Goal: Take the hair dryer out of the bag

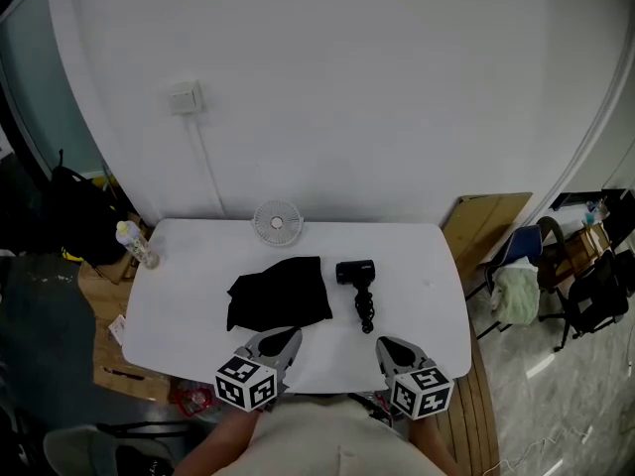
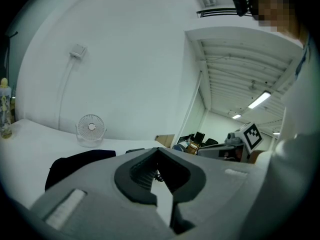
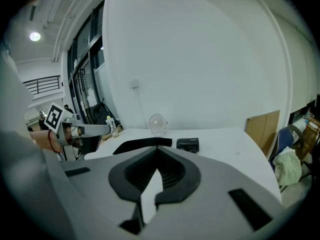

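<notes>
A black hair dryer (image 1: 356, 274) lies on the white table (image 1: 198, 266), with its coiled cord (image 1: 366, 310) trailing toward the near edge. Just left of it the black bag (image 1: 279, 292) lies flat and limp. In the right gripper view the hair dryer (image 3: 188, 144) and the bag (image 3: 142, 144) show beyond the jaws. My left gripper (image 1: 279, 343) hovers at the near edge below the bag, shut and empty. My right gripper (image 1: 395, 351) hovers at the near edge right of the cord, also shut with nothing in it. In the left gripper view the bag (image 2: 80, 163) lies to the left.
A small white fan (image 1: 277, 221) stands at the table's back edge. A bottle (image 1: 136, 243) stands at the left edge. A wall socket (image 1: 185, 98) with a cable sits above. Chairs (image 1: 526, 266) and a board (image 1: 483, 216) stand to the right of the table.
</notes>
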### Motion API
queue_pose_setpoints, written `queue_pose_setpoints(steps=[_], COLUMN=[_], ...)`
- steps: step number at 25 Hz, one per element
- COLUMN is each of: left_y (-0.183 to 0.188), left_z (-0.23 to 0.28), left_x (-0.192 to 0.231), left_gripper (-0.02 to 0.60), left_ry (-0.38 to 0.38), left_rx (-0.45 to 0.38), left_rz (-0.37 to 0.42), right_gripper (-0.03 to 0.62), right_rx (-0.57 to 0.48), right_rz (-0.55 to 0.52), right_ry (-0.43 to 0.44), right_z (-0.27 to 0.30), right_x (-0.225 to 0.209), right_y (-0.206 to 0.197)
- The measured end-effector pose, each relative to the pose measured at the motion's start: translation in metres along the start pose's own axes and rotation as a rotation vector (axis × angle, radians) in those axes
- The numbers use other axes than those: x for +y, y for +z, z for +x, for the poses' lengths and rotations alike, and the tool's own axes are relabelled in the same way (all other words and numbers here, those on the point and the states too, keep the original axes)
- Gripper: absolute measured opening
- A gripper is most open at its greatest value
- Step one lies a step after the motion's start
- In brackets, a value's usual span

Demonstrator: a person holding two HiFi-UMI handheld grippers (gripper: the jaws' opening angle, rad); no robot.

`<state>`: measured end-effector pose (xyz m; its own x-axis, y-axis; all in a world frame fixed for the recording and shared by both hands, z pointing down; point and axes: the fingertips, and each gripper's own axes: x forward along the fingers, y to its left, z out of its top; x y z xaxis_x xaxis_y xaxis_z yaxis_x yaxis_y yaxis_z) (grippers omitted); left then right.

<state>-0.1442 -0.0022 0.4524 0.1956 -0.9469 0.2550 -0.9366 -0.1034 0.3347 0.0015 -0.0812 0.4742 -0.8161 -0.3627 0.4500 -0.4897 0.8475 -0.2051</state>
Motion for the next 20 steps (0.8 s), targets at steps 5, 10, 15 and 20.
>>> queue_pose_setpoints(steps=[5, 10, 15, 20], left_y=[-0.003, -0.003, -0.007, 0.000], left_z=[-0.004, -0.016, -0.018, -0.006], left_x=[-0.003, -0.007, -0.007, -0.014], left_gripper=[0.011, 0.011, 0.011, 0.011], left_ry=[0.012, 0.036, 0.050, 0.038], left_rx=[0.001, -0.010, -0.005, -0.002], left_rz=[-0.008, -0.025, -0.035, -0.025], right_gripper=[0.015, 0.015, 0.015, 0.015], right_rx=[0.003, -0.008, -0.020, -0.014], right_rz=[0.011, 0.047, 0.061, 0.055], right_ry=[0.002, -0.019, -0.031, -0.031], right_z=[-0.007, -0.021, -0.030, -0.032], right_x=[-0.004, -0.014, -0.024, -0.031], right_y=[-0.001, 0.000, 0.001, 0.002])
